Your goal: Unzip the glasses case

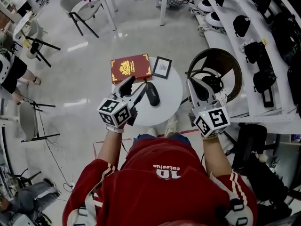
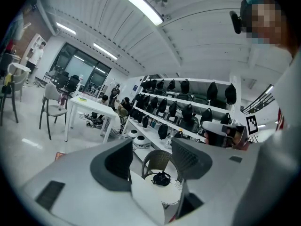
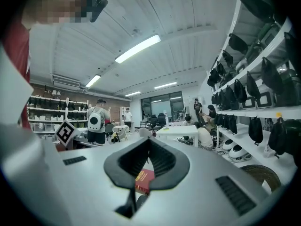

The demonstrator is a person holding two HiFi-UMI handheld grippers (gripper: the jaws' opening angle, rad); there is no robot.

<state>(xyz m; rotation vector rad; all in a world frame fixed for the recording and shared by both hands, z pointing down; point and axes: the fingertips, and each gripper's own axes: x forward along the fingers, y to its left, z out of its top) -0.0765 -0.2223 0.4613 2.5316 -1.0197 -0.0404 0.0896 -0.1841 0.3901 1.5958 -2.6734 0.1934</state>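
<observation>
My left tool has its jaws well apart with nothing between them. It sits mid-frame, just left of the black case, which lies on the round white table below the red book. I cannot tell whether a jaw touches the case. My right tool, at the table's right edge, is closed at the tips and empty. The case's zip is too small to make out.
</observation>
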